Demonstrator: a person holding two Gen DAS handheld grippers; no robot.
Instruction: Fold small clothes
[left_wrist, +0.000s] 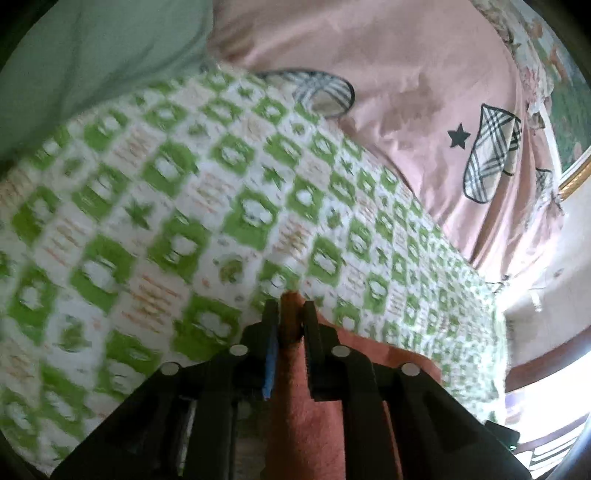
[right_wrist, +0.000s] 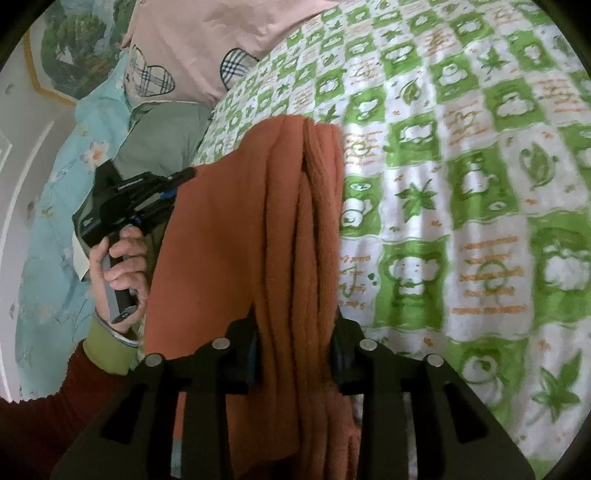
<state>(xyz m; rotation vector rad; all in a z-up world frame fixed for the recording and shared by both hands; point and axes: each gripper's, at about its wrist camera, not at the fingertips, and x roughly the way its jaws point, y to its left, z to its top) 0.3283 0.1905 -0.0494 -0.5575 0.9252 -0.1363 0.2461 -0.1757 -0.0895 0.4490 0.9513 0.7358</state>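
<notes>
Rust-orange knit garment (right_wrist: 280, 229), soft, light and floppy, hangs in thick folds over the bed (right_wrist: 480, 184), clamped by the right tongs (right_wrist: 295, 332) and pinched at an edge by the left tongs (left_wrist: 290, 314), where hems give surest hold.

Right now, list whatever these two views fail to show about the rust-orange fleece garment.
- Garment type and lower hem: right wrist view, cut off by the bottom edge and the right tongs.
- Held edge: left wrist view, only a sliver shows between the left tongs.
- Green-checked bedspread print: left view, motion-blurred.
</notes>
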